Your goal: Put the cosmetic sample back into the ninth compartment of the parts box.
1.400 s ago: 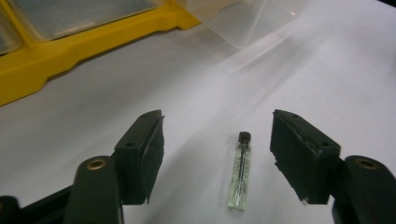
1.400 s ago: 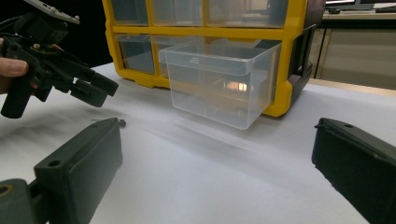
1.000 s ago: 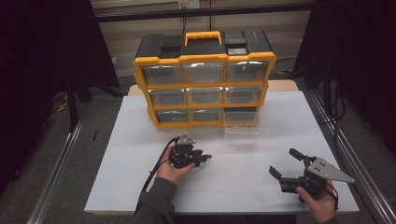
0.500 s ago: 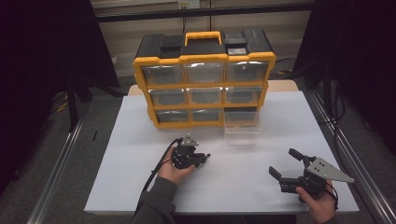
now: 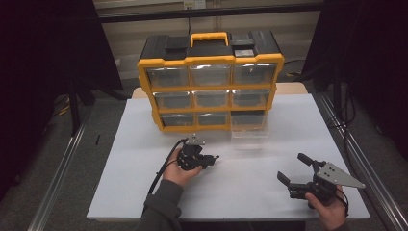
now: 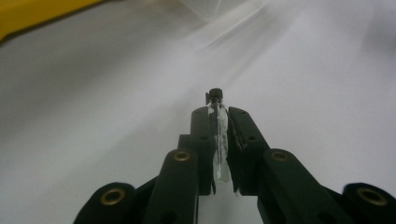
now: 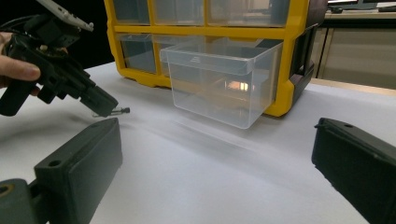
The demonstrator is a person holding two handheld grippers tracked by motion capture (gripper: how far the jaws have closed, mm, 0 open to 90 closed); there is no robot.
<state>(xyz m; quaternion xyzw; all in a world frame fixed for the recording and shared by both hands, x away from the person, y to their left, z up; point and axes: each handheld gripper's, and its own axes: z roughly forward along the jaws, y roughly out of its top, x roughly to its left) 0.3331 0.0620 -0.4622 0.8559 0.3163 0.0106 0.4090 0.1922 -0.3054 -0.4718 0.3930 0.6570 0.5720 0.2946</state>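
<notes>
Small glass vial [image 6: 218, 135] with black cap, pinched lengthwise between left gripper [image 5: 211, 159] fingers, cap end poking past the tips, low over the white desk [image 5: 250, 187]. Right gripper [image 5: 293, 169] fingers wide, holding nothing, well apart at desk's right. Clear drawer [image 7: 219, 79] pulled out of yellow organizer [image 5: 211, 62], bottom-right slot.

A laboratory or workshop recording station is suggested. A white-covered table [image 5: 144, 183] is flanked by metal rails [image 5: 57, 173] and framed by dark curtains [image 5: 43, 57] and a black overhead bar [image 5: 159, 15]. A yellow and black plastic parts organiser with clear drawers [image 5: 210, 82] is set on the table, one clear plastic drawer [image 7: 219, 79] pulled out. Cables [image 5: 65, 103] are seen on the grey floor [image 5: 29, 159], and a desk edge [image 7: 359, 16] in the background.
</notes>
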